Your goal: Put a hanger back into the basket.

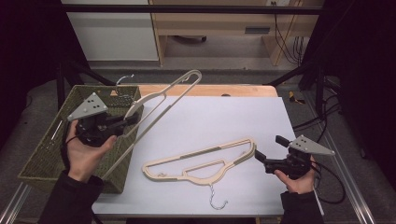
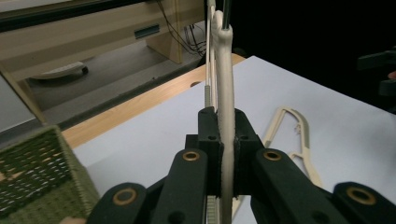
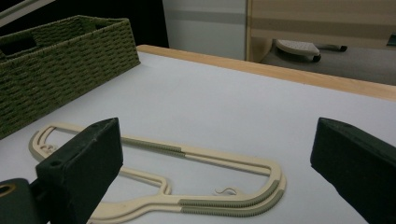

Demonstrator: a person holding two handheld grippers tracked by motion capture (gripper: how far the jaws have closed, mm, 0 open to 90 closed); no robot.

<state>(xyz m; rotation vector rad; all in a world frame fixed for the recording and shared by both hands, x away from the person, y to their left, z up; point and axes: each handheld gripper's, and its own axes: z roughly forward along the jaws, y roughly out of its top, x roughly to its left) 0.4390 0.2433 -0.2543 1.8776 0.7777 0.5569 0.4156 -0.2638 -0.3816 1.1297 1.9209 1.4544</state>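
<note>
Cut off by the bottom edge in the right gripper view: flat hanger. Hidden partly behind basket rim in the high view: lifted hanger's lower end.

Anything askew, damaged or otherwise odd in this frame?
Nothing looks damaged. One cream plastic hanger is held tilted, clamped in the left gripper over the green woven basket; another cream hanger lies flat on the white sheet.

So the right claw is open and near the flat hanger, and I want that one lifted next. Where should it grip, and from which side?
Grip the flat hanger at its near rounded end, coming in low from the right, where the right claw already faces it. That end is a thin double bar, probably narrow enough for the open jaws, and away from the hook and the basket.
</note>
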